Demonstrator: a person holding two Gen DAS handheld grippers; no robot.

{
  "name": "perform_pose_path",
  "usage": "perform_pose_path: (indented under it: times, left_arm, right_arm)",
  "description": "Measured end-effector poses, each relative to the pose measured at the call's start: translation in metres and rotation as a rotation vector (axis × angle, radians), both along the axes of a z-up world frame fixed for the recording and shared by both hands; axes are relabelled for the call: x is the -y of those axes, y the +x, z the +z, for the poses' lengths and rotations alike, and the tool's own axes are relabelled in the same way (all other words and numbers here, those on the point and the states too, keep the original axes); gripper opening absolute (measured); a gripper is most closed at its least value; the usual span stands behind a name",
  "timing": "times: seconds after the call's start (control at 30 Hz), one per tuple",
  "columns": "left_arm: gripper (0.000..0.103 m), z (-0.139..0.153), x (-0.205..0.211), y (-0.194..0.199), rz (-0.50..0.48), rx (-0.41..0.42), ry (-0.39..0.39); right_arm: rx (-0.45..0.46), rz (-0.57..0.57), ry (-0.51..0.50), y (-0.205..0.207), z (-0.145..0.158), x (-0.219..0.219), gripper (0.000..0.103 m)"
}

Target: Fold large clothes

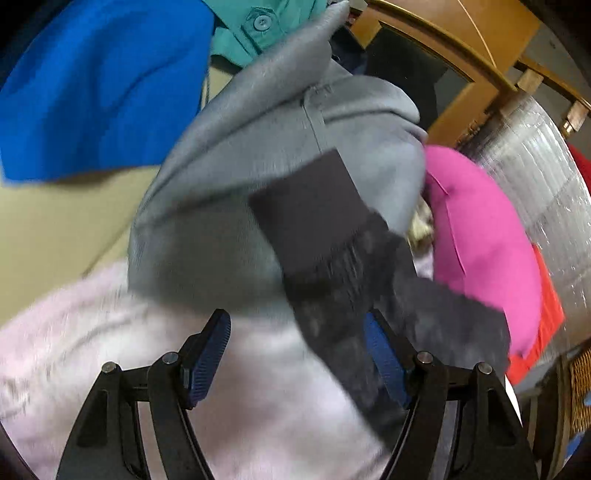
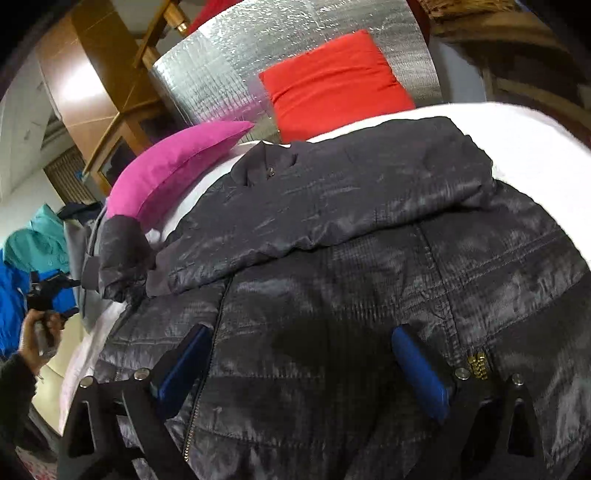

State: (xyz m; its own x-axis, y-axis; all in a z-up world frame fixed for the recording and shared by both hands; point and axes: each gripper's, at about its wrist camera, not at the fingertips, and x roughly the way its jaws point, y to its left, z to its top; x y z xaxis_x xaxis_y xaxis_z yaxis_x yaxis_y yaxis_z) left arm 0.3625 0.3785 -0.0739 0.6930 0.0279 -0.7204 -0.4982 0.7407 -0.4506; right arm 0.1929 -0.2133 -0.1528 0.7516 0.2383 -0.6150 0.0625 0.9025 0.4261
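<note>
A dark quilted jacket [image 2: 351, 258] lies front up on the white bed [image 2: 517, 140], one sleeve folded across its chest. In the right wrist view my right gripper [image 2: 303, 369] hovers open just above the jacket's lower front, its blue pads [image 2: 421, 373] wide apart and the brass zipper [image 2: 476, 365] beside the right one. My left gripper [image 1: 297, 325] is open too. The jacket's sleeve cuff [image 1: 325, 229] crosses in front of its right finger, and neither pad presses on it. That gripper also shows small at the far left of the right wrist view, as the left gripper [image 2: 48, 288] in a hand [image 2: 37, 336].
A grey garment [image 1: 277, 147] lies heaped past the cuff on pale pink bedding [image 1: 92, 350]. Blue [image 1: 92, 92] and teal [image 1: 258, 33] clothes are beyond it. A magenta pillow [image 2: 173, 166] and a red pillow [image 2: 332, 85] lean on silver foil [image 2: 221, 62]. Wooden furniture [image 1: 461, 55] stands behind.
</note>
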Motion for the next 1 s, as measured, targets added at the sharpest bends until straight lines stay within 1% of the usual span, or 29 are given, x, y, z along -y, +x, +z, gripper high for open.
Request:
perform_pose_path:
  times: [0.07,0.17,0.27,0.3,0.37,0.4,0.43,0.47,0.5,0.53,0.57,0.7,0.8,0.87,0.9,0.93,1.0]
  left_arm:
    - [0.075,-0.002,-0.007,0.013,0.013,0.003,-0.014]
    - [0.075,-0.007,-0.017,0.031,0.036,0.002,-0.032]
    - [0.075,-0.007,-0.022,0.044,0.047,-0.008,-0.004]
    - [0.073,-0.007,-0.024,0.049,0.051,-0.009,-0.002]
    - [0.061,-0.007,-0.027,0.055,0.058,-0.013,0.007]
    - [0.044,-0.008,-0.029,0.059,0.065,-0.042,0.022]
    - [0.036,-0.010,-0.029,0.062,0.077,-0.074,0.041]
    - [0.034,-0.008,-0.028,0.064,0.072,-0.082,0.054]
    - [0.016,-0.005,-0.025,0.065,0.046,-0.082,0.075]
    - [0.013,0.000,-0.021,0.066,0.030,-0.092,0.106]
    - [0.012,0.004,-0.018,0.065,0.026,-0.091,0.126]
    - [0.011,0.039,0.007,0.044,-0.008,-0.055,0.226]
    - [0.011,0.075,0.036,0.025,-0.058,-0.002,0.321]
    - [0.011,0.107,0.063,0.012,-0.100,0.048,0.390]
    - [0.011,0.120,0.069,0.005,-0.113,0.067,0.407]
    - [0.011,0.139,0.086,-0.004,-0.133,0.097,0.429]
    - [0.011,0.160,0.108,-0.013,-0.162,0.135,0.455]
  right_arm:
    - [0.003,0.003,-0.013,0.000,0.000,-0.001,0.100]
    - [0.012,0.006,-0.006,-0.002,0.001,-0.001,0.101]
    - [0.018,0.008,0.004,-0.001,-0.001,-0.002,0.101]
    - [0.020,0.009,0.006,-0.001,-0.002,-0.002,0.101]
    - [0.022,0.010,0.009,-0.002,-0.002,-0.001,0.101]
    - [0.021,0.011,0.009,-0.002,-0.002,-0.001,0.101]
    - [0.022,0.012,0.009,-0.002,-0.002,-0.001,0.101]
    - [0.022,0.012,0.008,-0.002,-0.002,-0.001,0.101]
    - [0.023,0.013,0.009,-0.002,-0.002,0.000,0.101]
    - [0.022,0.013,0.009,-0.002,-0.002,0.000,0.101]
    - [0.022,0.013,0.009,-0.002,-0.002,0.000,0.101]
    - [0.024,0.013,0.013,-0.003,-0.002,0.000,0.101]
    - [0.026,0.013,0.017,-0.003,-0.002,0.000,0.101]
    - [0.028,0.013,0.020,-0.003,-0.002,0.000,0.101]
    - [0.029,0.013,0.022,-0.003,-0.002,0.000,0.101]
    - [0.029,0.013,0.024,-0.003,-0.002,0.001,0.101]
    - [0.031,0.012,0.028,-0.003,-0.002,0.001,0.101]
